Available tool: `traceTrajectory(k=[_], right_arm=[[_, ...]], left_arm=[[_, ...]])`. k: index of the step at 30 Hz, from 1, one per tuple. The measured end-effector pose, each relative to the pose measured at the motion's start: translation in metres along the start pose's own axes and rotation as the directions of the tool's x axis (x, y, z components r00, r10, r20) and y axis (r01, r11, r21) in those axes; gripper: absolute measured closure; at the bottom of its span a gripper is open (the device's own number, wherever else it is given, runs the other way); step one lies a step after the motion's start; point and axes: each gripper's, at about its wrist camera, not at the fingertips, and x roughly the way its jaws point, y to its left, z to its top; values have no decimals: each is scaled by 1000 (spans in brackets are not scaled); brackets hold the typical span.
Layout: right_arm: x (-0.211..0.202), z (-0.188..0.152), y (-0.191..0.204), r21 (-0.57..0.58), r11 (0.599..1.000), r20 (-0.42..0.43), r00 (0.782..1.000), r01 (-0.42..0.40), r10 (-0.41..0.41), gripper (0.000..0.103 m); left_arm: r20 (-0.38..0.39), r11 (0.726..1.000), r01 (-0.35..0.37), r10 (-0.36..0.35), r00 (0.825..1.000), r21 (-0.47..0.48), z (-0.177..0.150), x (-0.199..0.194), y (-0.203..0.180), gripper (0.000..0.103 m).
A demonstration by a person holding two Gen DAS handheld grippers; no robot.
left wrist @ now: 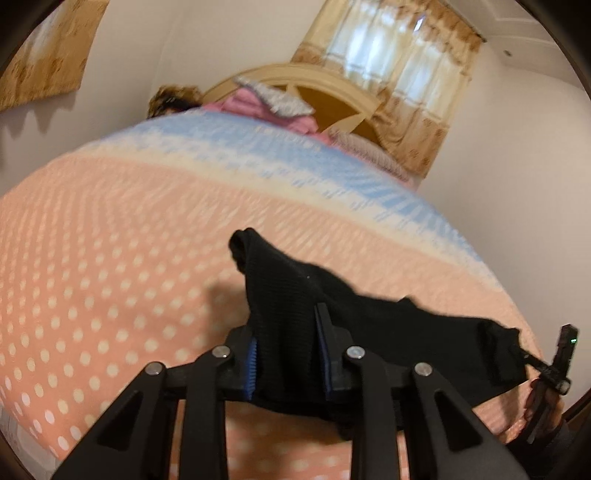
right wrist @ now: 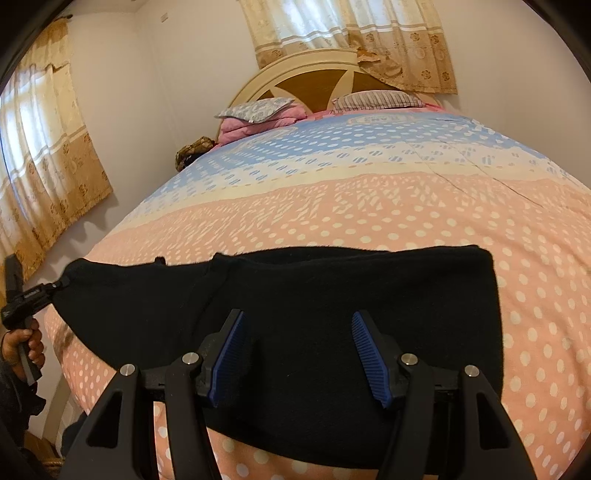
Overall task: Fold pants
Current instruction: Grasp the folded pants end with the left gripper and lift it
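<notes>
Two grippers are in your hands, and both are at the black pants [right wrist: 332,317] on the bed [right wrist: 406,206]. Your left gripper [left wrist: 286,354] has its blue pads close together with a bunch of black cloth pinched between them. That bunch is an end of the pants, and it hangs a bit above the bed cover, with a soft shadow under it. From the right wrist view you can see this gripper at the far left, biting the corner of the pants, with your left hand [right wrist: 26,347] wrapped around its handle. Your right gripper [right wrist: 297,354] has its blue pads [right wrist: 229,354] standing wide apart. They sit over the flat part of the pants, and you cannot tell if the tips touch the cloth; nothing is squeezed between them. In the left wrist view the right gripper shows at the far right edge, just beside the other end of the cloth. The pants lie across the near end of the bed, mostly flat and folded into a wide dark block, with the left side pulled up to a point. The bed cover is pink with white dots near you and blue farther away. Pillows [right wrist: 258,109] rest against the headboard [right wrist: 314,74], and curtains [right wrist: 354,33] hang behind it.
</notes>
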Motion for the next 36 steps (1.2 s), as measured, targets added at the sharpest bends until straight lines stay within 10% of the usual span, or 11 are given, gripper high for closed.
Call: traceTrajectory(k=[19, 36], right_arm=[[-58, 6, -44, 94, 992, 45, 995, 84, -88, 42], [-82, -9, -124, 322, 933, 99, 975, 160, -201, 41]], left_arm=[[-72, 890, 364, -359, 931, 274, 30, 6, -207, 77], [-268, 787, 509, -437, 859, 350, 3, 47, -341, 77]])
